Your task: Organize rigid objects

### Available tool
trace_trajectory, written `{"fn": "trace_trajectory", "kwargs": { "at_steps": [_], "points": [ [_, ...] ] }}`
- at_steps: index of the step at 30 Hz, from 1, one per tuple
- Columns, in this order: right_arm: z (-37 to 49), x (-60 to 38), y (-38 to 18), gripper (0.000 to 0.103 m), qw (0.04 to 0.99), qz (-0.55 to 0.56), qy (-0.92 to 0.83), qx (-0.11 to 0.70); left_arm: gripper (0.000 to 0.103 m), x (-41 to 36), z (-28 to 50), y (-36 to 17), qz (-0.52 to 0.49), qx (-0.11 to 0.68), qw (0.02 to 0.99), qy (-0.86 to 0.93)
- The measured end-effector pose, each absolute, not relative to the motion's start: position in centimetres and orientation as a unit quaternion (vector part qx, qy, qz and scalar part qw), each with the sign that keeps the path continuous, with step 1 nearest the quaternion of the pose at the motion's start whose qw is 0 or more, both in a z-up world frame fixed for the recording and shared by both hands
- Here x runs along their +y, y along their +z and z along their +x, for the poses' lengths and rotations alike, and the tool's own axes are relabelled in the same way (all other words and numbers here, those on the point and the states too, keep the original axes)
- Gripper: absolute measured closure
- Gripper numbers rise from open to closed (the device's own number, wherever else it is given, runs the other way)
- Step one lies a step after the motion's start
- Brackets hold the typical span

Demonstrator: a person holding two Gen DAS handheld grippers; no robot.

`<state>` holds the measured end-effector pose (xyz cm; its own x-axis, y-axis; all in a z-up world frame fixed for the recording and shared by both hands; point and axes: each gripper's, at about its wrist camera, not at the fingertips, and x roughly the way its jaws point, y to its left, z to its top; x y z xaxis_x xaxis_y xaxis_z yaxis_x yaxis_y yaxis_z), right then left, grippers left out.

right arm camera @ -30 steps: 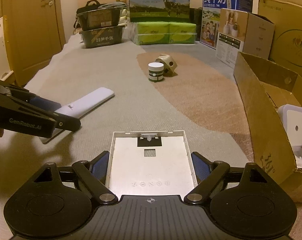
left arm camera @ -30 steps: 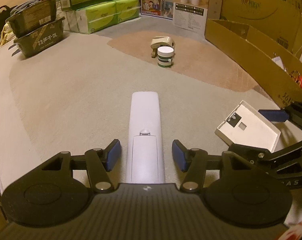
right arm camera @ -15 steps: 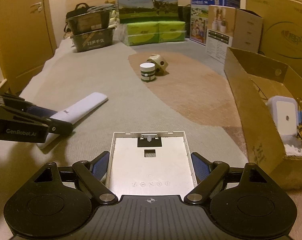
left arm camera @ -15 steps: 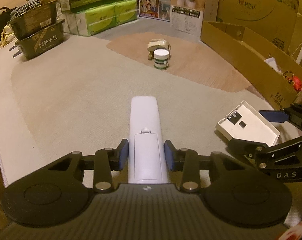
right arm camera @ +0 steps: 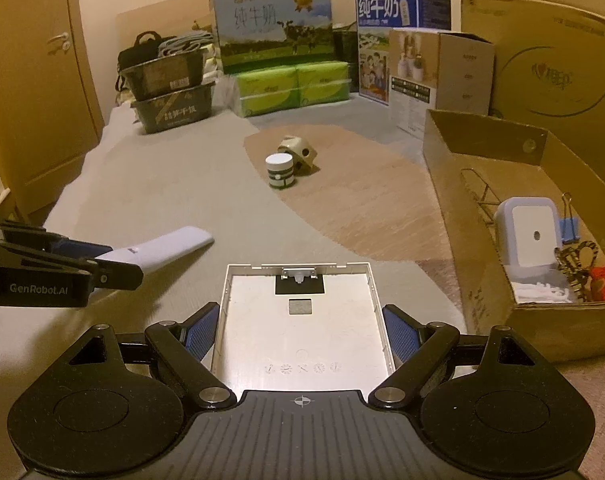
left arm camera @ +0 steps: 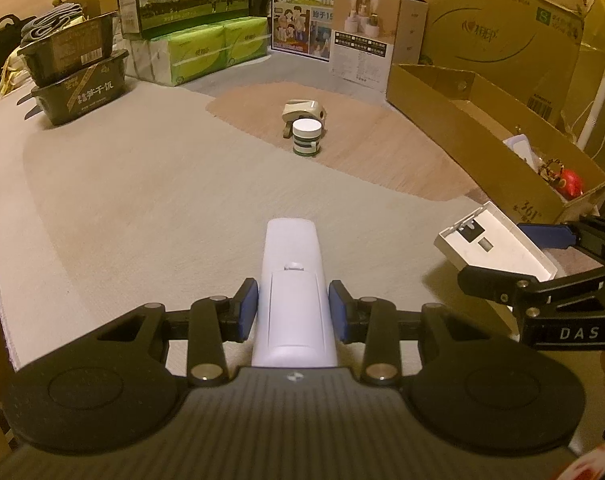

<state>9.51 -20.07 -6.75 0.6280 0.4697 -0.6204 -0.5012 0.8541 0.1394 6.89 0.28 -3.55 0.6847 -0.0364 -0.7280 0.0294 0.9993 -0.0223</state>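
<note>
A second ago my left gripper point(left arm camera: 292, 312) stood wide around the long white plastic remote control point(left arm camera: 292, 280) with clear gaps at both blue pads; its jaws have just been closing, and now both pads press the remote's sides near its battery-cover end, so I have it clamped. The remote has come up off the grey-beige bed cover point(left arm camera: 142, 208): seen from my right side, its far tip hangs above the cloth. My right gripper point(right arm camera: 300, 330) has not changed its grip: the jaws stand wide, pads against the two long edges of the flat white rectangular plastic tray-like panel point(right arm camera: 302, 332), which is also raised a little since then. Both grippers point forward and downward, the left one on the near left, the right one on the near right. Far ahead, on the brown patch, the small white-lidded round jar point(left arm camera: 306, 137) stands upright just in front of the beige boxy gadget point(left arm camera: 304, 110), touching or almost so. To the right sits the open brown cardboard box point(right arm camera: 462, 200), holding a pale blue-and-white square device point(right arm camera: 530, 232).
</note>
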Motion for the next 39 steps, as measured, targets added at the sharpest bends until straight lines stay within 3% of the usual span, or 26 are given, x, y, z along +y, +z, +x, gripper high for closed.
{"fn": "trace_trajectory", "kwargs": {
  "at_steps": [13,24,32,39],
  "points": [
    [9.2,-20.8,-6.5,0.018,0.904,-0.014,0.263,0.336,0.069,-0.2,6.9,-2.6,-0.015,0.380,0.924,-0.024],
    [9.2,-21.1,-7.2,0.018,0.903,-0.014,0.258,0.344,0.068,-1.1,7.2,-6.1,0.015,0.429,0.903,-0.032],
    [9.5,-21.0,-7.6,0.018,0.901,-0.013,0.258,0.348,0.065,-1.7,7.6,-6.5,0.047,0.445,0.894,-0.029],
    [9.4,-21.0,-7.6,0.018,0.903,-0.010,0.257,0.345,0.069,-1.3,7.7,-6.2,0.036,0.447,0.893,-0.033]
  ]
}}
